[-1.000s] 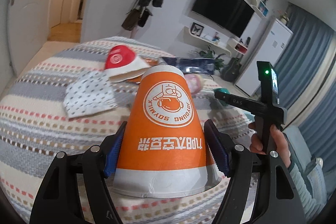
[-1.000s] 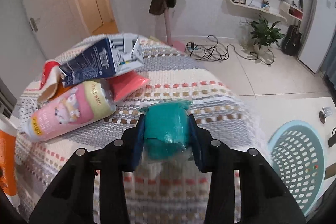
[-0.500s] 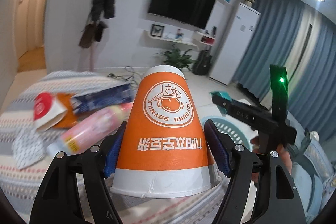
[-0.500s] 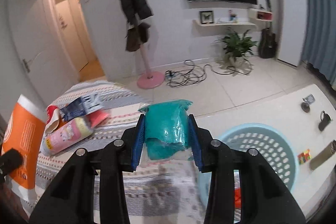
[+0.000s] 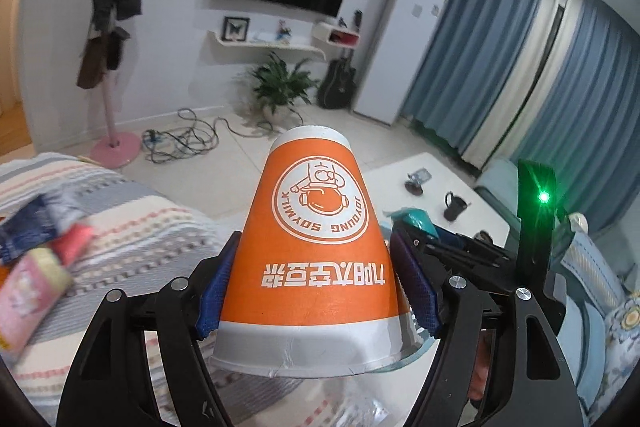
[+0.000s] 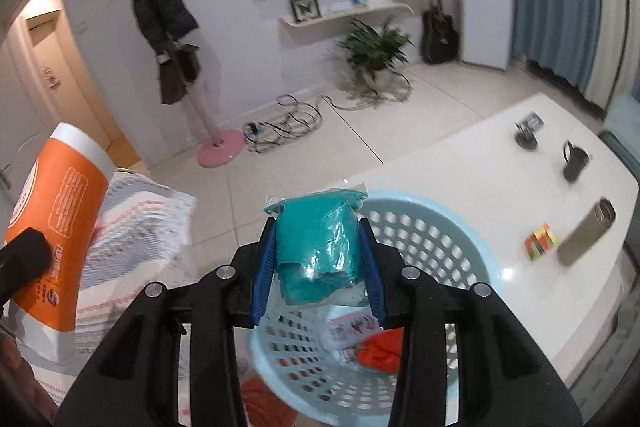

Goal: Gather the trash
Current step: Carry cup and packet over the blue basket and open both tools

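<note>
Both grippers have swung away from the striped bed (image 5: 132, 227) toward the light blue basket (image 6: 452, 227) since a second ago. The right gripper (image 6: 318, 259) is clamped on a teal wrapper (image 6: 316, 247) above the basket's rim. The left gripper (image 5: 316, 287) is clamped on an upside-down orange paper cup (image 5: 312, 247) just beside it.

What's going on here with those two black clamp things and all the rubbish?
A person is tidying up trash using a handheld gripper in each hand. The left gripper is clamped on an upside-down orange paper cup. The right gripper grips a teal plastic packet above a light blue laundry-style basket that already holds some scraps. More wrappers lie on the striped blanket.
</note>
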